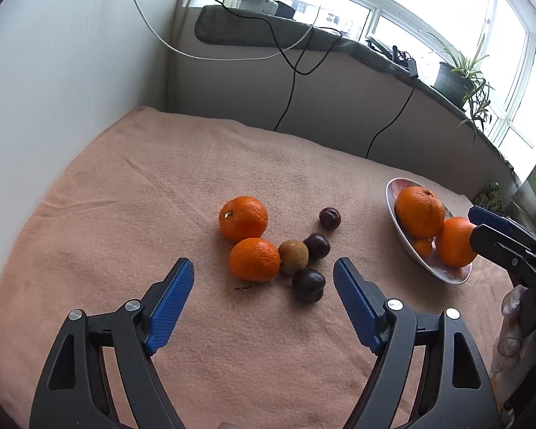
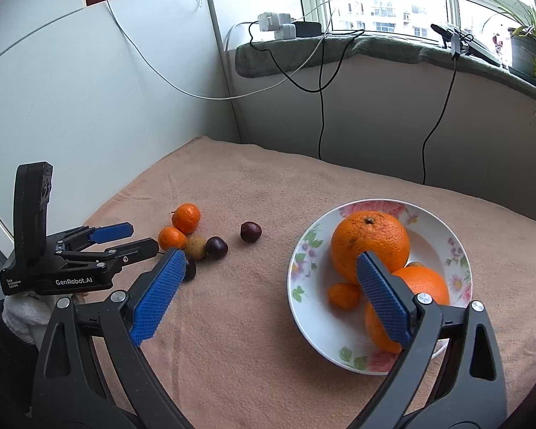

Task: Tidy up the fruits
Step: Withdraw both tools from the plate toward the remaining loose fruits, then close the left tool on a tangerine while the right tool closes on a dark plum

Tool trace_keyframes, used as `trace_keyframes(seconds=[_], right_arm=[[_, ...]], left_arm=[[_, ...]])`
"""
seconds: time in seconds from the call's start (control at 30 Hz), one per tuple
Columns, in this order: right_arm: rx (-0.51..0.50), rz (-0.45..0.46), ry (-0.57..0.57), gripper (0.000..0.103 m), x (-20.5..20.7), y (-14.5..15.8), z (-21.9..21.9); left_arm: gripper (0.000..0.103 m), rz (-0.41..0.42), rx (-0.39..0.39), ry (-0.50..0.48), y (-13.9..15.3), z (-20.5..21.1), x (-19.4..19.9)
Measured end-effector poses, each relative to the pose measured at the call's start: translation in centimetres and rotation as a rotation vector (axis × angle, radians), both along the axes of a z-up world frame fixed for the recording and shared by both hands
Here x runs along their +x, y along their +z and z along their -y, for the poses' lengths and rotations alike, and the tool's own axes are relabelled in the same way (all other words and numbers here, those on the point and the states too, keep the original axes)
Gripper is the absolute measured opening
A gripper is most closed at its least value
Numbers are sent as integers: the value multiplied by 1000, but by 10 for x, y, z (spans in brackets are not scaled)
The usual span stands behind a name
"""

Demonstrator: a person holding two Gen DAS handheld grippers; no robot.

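Grippers first: left gripper (image 1: pixel 263 277) and right gripper (image 2: pixel 266 280) both gape wide, holding nothing. Just past them, two oranges (image 1: pixel 254 259), a brownish fruit (image 1: pixel 293 256) and three plums (image 1: pixel 308 285) sit loose on the blanket (image 1: pixel 125 214). Farther right, the floral bowl (image 2: pixel 305 250) has three oranges plus a tiny one, so I'd guess roughly halfway.

White lettering reading "GenRobot.AI" runs along the black side of the left gripper (image 2: pixel 143 237), seen left of the right gripper; smaller white print beside it on the same body is too small to read.
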State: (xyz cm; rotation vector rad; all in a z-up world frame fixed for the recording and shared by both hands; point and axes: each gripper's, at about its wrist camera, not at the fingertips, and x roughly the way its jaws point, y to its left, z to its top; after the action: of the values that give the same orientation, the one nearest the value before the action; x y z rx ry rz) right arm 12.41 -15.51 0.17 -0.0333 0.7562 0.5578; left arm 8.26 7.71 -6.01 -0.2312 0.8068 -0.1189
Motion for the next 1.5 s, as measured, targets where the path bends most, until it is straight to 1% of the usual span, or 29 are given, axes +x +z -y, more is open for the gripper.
trace_keyframes(seconds=[0.13, 0.3, 0.33, 0.43, 0.53, 0.57, 0.6, 0.63, 0.67, 0.8, 0.87, 0.93, 1.13, 1.37, 1.4, 1.43, 1.5], right_arm=[[-8, -22, 40, 98, 1, -8, -18], [11, -62, 76, 98, 6, -15, -36], [16, -69, 81, 96, 8, -16, -39], [14, -101, 87, 84, 13, -20, -49], [20, -147, 86, 76, 23, -27, -58], [23, -162, 85, 71, 26, -29, -60], [27, -178, 85, 68, 29, -31, -62], [31, -194, 85, 62, 32, -34, -65], [34, -209, 86, 58, 35, -36, -67], [48, -275, 70, 56, 48, -47, -76], [67, -310, 58, 51, 54, -51, -79], [78, -336, 47, 48, 59, -56, -82], [87, -387, 19, 41, 69, -70, -86], [113, -441, 19, 39, 74, -82, -90], [118, -444, 19, 39, 75, -85, -91], [124, -447, 19, 39, 76, -86, -91], [137, -456, 18, 36, 77, -87, -90]], left_arm=[[80, -3, -20, 26, -5, -16, -3], [78, -1, -48, 27, -9, -24, -2], [77, -2, -57, 23, -10, -25, -1], [69, -10, -80, 15, -13, -27, 2], [65, -9, -86, -1, -15, -26, 3], [62, -9, -88, -9, -16, -24, 3], [60, -9, -89, -17, -16, -23, 4], [56, -9, -92, -25, -17, -22, 5], [54, -9, -93, -32, -17, -21, 5], [51, -14, -97, -48, -19, -19, 9], [47, -17, -96, -53, -20, -18, 11], [45, -20, -98, -58, -21, -18, 12], [45, -29, -106, -63, -24, -18, 18], [45, -45, -108, -79, -28, -16, 24], [44, -49, -109, -82, -29, -16, 24], [42, -54, -109, -83, -30, -16, 25], [40, -63, -112, -82, -33, -17, 26]])
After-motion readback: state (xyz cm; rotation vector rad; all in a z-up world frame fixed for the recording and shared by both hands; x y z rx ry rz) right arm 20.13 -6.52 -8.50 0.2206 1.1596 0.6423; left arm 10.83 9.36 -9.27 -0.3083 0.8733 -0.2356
